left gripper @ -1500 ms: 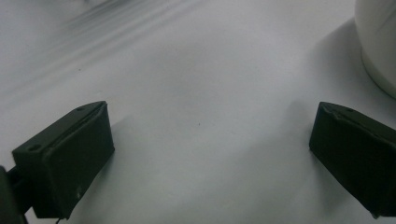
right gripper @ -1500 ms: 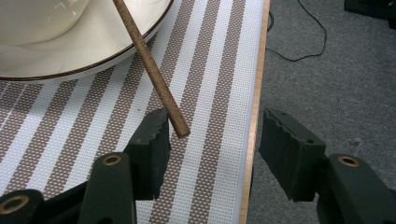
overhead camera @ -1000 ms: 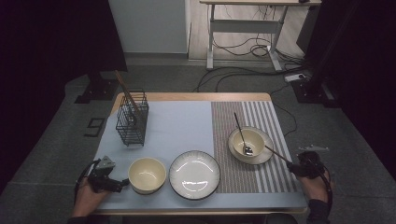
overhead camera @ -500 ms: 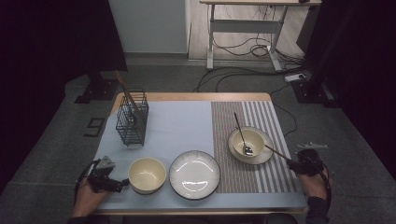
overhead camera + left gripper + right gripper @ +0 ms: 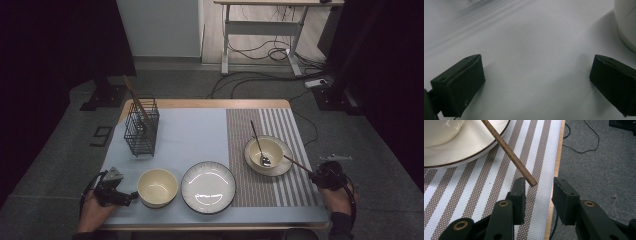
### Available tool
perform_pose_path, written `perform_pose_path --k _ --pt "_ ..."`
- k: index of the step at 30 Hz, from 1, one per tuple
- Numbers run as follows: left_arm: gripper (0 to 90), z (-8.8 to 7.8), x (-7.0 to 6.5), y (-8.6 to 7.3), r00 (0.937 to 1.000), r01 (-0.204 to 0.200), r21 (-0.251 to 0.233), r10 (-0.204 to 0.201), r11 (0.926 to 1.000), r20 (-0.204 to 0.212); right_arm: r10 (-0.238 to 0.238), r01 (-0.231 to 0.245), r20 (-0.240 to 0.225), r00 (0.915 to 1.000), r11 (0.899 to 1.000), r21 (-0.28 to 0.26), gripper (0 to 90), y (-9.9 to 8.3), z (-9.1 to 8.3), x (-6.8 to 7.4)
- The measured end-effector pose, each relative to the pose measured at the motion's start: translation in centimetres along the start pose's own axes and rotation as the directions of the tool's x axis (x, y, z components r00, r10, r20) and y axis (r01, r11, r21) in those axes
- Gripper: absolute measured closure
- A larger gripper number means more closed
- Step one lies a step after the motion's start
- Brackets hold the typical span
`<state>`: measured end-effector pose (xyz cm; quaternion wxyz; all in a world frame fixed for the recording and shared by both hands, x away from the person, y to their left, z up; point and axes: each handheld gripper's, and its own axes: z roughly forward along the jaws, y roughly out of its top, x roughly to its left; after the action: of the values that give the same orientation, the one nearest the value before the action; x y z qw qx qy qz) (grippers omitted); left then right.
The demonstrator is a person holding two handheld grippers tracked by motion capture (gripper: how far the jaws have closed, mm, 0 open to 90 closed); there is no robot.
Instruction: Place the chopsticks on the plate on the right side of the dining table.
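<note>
A brown chopstick (image 5: 298, 163) leans on the saucer (image 5: 285, 169) of the bowl (image 5: 265, 150) that holds a metal spoon (image 5: 259, 145). Its free end (image 5: 530, 180) points at my right gripper (image 5: 539, 182), whose jaws stand open on either side of it; the tip lies against the left finger (image 5: 520, 187). In the high view the right gripper (image 5: 316, 176) sits at the striped mat's right edge. My left gripper (image 5: 131, 196) rests open on the blue mat (image 5: 529, 50), just left of an empty cream bowl (image 5: 157, 187), whose side (image 5: 627, 22) is close by.
A white plate (image 5: 208, 186) lies at front centre. A wire basket (image 5: 141, 130) with a chopstick (image 5: 135, 97) stands at back left. The table's wooden right edge (image 5: 554, 185) runs just beside my right gripper, with floor and cables beyond.
The right gripper has edged slightly left toward the chopstick's free end. The left gripper has stayed put.
</note>
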<state>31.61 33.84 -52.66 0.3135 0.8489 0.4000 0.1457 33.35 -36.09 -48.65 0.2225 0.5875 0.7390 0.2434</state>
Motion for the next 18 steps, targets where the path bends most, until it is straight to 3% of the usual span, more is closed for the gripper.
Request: perform_pose_path --k 11,18 --pt "0.0 0.00 0.00 0.00 1.0000 0.000 0.000 0.000 1.0000 0.000 -0.005 0.005 -0.008 0.9999 1.000 0.004 72.0 0.46 0.54 -0.04" --pt "0.0 0.00 0.00 0.00 1.0000 0.000 0.000 0.000 1.0000 0.000 -0.018 0.018 -0.002 0.9998 1.000 0.001 72.1 0.90 0.79 -0.01"
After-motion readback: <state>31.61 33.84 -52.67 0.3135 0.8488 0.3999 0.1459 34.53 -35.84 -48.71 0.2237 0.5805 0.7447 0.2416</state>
